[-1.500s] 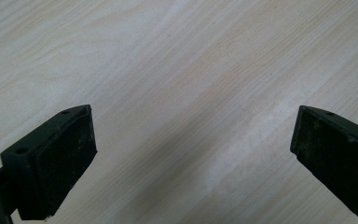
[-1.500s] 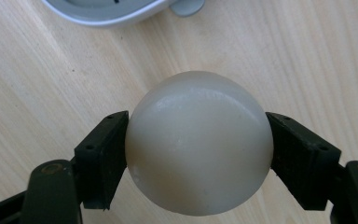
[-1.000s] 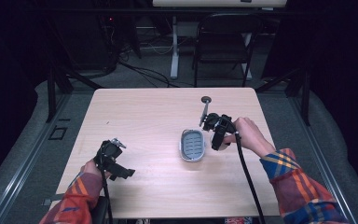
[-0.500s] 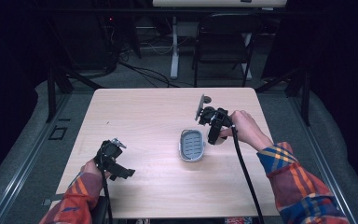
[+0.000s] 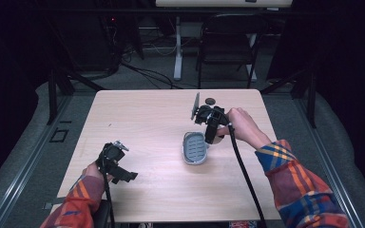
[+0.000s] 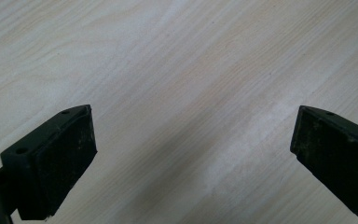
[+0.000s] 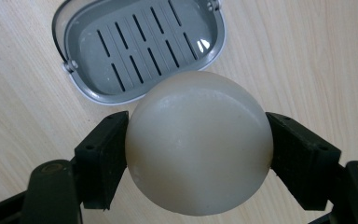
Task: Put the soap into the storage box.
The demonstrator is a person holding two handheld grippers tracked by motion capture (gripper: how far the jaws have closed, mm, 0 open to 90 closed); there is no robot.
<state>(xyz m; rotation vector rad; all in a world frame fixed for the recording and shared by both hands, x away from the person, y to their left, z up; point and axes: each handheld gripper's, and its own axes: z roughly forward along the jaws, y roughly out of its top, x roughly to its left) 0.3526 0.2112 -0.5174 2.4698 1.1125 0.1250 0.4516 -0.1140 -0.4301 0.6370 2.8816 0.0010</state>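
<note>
The right gripper is squeezing a round, cream soap between its two black pads, one pad on each side. In the high view the right gripper is up above the table, just past the far end of the soap dish.

The soap dish is grey, with a clear rim and rows of slots in the bottom. It lies flat on the wooden table, and nothing is in it yet. It sits right ahead of the soap, so the job looks like dropping the soap into the dish.

The left gripper rests near the front left of the table, well apart from the dish. Its jaws are wide apart and hold nothing, with bare wood beneath.

What could go wrong? The soap is smooth and round, and the pads grip it only at its sides. It could slip out and roll across the table. If it is let go off to one side, it could hit the rim and tip or push the light dish. A small dark round thing lies near the far edge, close by.
</note>
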